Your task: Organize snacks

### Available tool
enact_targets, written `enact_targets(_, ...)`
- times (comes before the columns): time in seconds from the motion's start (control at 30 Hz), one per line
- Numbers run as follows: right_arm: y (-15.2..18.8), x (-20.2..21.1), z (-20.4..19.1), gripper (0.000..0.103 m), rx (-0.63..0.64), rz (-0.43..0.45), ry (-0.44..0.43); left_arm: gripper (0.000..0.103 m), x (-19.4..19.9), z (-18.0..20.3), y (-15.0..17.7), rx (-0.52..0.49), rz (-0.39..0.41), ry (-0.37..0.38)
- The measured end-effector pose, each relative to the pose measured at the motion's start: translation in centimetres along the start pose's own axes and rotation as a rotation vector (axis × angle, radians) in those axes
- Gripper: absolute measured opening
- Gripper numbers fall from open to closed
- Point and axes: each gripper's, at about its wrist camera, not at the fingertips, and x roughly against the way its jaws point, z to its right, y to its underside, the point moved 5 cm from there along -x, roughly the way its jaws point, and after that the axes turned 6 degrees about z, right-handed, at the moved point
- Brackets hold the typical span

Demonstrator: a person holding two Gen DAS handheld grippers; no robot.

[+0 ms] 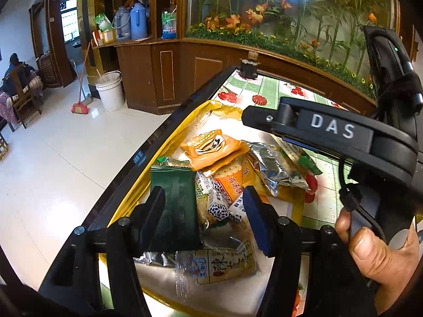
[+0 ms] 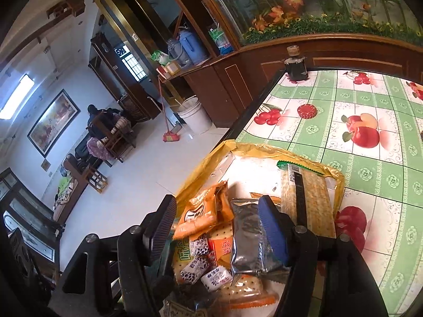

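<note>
Yellow plastic of a tray is showing at the near corner of the desk, and the snacks are lying heaped inside it: an orange packet, a silver packet, a dark green packet and a long cracker pack toward the far side. The left gripper is hovering over the pile with its jaws standing spread, the green packet lying just beside the left finger but not pinched. The right gripper is hanging over the same heap with jaws apart, pressing on nothing, while a hand is holding its handle.
</note>
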Motion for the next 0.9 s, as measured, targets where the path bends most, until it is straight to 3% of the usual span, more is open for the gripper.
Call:
enact_targets(0.4, 1.5, 7.6, -1.5, 0.073, 0.065, 0.040, -0.055, 0.064, 4.7, 1.5, 1.4, -0.044, 0.047, 0.009)
enact_targets(0.5, 2.7, 10.0, -1.7, 0.076, 0.105, 0.048, -0.078, 0.065, 6.6, 2.0, 2.0, -0.076, 0.083, -0.011)
enact_targets(0.57, 3.6, 11.5, -1.7, 0.077, 0.125, 0.055, -0.096, 0.077, 7.7, 2.1, 2.4, -0.084, 0.105, -0.030)
enact_targets(0.6, 4.1, 12.3, -1.6, 0.077, 0.131, 0.060, -0.103, 0.078, 8.3, 2.2, 2.7, -0.091, 0.115, -0.034)
enact_targets(0.77, 6.8, 16.1, -1.0, 0.086, 0.195, 0.098, -0.131, 0.079, 10.7, 1.7, 4.3, -0.085, 0.133, -0.041)
enact_targets(0.9, 9.4, 17.3, -1.1, 0.086, 0.255, 0.047, -0.158, 0.079, 12.4, 1.3, 5.3, -0.065, 0.136, -0.048)
